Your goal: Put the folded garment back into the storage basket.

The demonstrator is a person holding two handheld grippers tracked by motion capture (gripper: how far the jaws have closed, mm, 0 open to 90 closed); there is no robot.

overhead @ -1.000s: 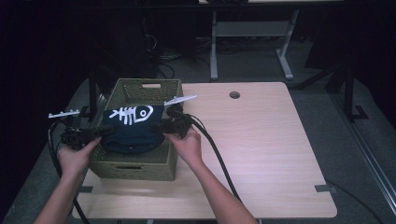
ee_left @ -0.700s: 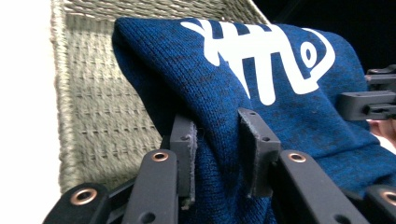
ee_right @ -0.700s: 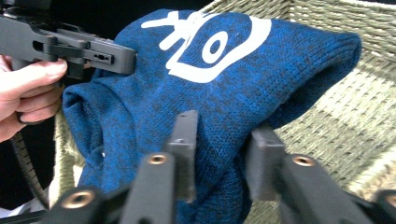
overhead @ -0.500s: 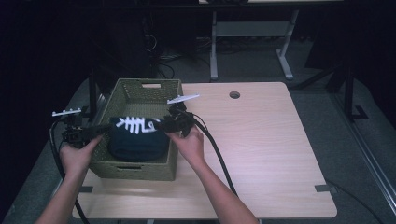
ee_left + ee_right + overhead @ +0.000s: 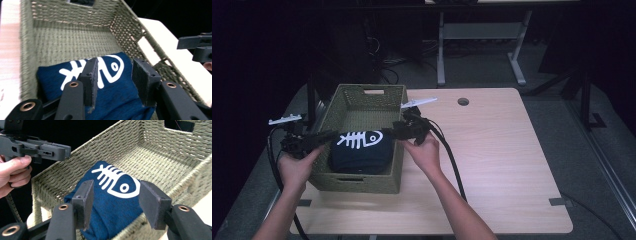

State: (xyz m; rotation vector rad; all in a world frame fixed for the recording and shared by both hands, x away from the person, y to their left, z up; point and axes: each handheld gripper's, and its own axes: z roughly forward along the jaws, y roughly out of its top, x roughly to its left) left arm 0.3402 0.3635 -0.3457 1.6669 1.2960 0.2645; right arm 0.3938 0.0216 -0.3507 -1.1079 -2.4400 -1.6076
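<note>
A folded navy cloth (image 5: pixel 362 150) with a white fishbone print lies in the near end of a woven olive basket (image 5: pixel 357 182). My left gripper (image 5: pixel 331 135) hangs over the cloth's left edge, open, with nothing between its fingers. In the left gripper view the cloth (image 5: pixel 117 100) sits just below the left gripper (image 5: pixel 113 66), inside the basket (image 5: pixel 75 37). My right gripper (image 5: pixel 391 132) is at the cloth's right edge, over the basket's right wall, also open. The right gripper view shows the right gripper (image 5: pixel 118 186) above the cloth (image 5: pixel 112 202), and the basket (image 5: pixel 155 160).
The basket stands on the left part of a light wooden table (image 5: pixel 502 165), whose bare top stretches to the right. A round cable hole (image 5: pixel 463 101) is at the back. Black cables (image 5: pixel 452 160) trail from both grippers toward the front edge. The basket's far half holds nothing.
The cloth was carried between both grippers above the basket; it has come down and toward me into the basket's near end. Both grippers now stand open beside it.
</note>
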